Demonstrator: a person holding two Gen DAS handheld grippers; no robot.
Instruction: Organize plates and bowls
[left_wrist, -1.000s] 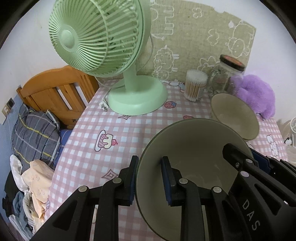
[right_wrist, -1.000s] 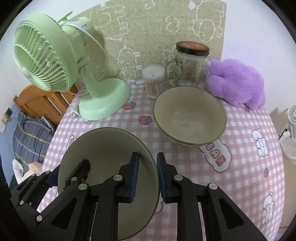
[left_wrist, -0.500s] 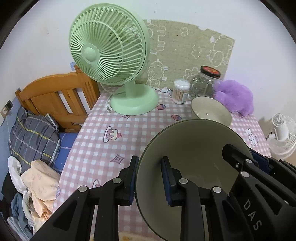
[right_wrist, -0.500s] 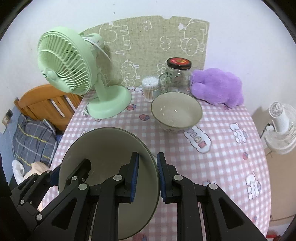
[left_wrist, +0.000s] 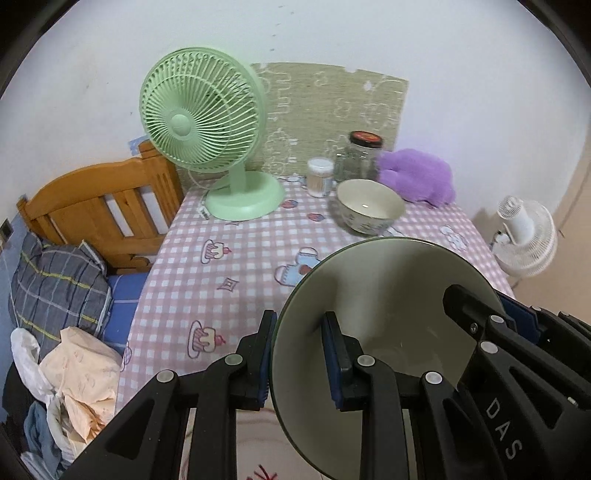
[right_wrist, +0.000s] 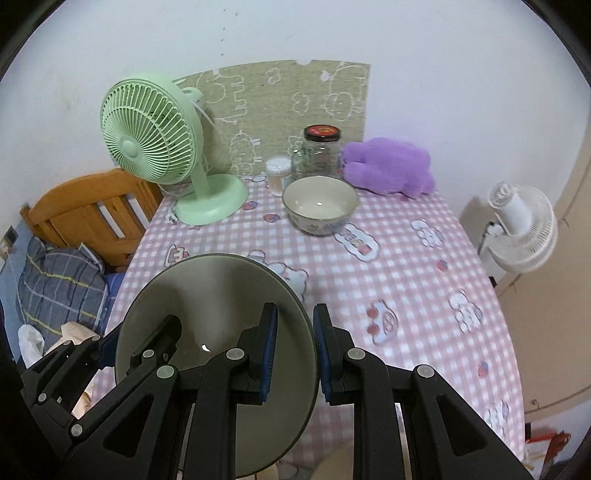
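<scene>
**Both grippers clamp one plate above the table**

The left gripper (left_wrist: 300, 360) is clenched on the left rim of the grey-green plate (left_wrist: 388, 314), one blue pad each side of the edge. The right gripper (right_wrist: 293, 354) pinches the opposite rim the same way. The plate is held tilted over the near end of the pink checked tablecloth (right_wrist: 406, 266). Farther back, the patterned bowl (right_wrist: 320, 205) sits upright on the cloth, just in front of the glass jar (right_wrist: 318, 151) and the cotton swab tub (right_wrist: 277, 173). The green fan (left_wrist: 207, 125) stands back left, the purple plush (right_wrist: 388, 166) back right.
</scene>
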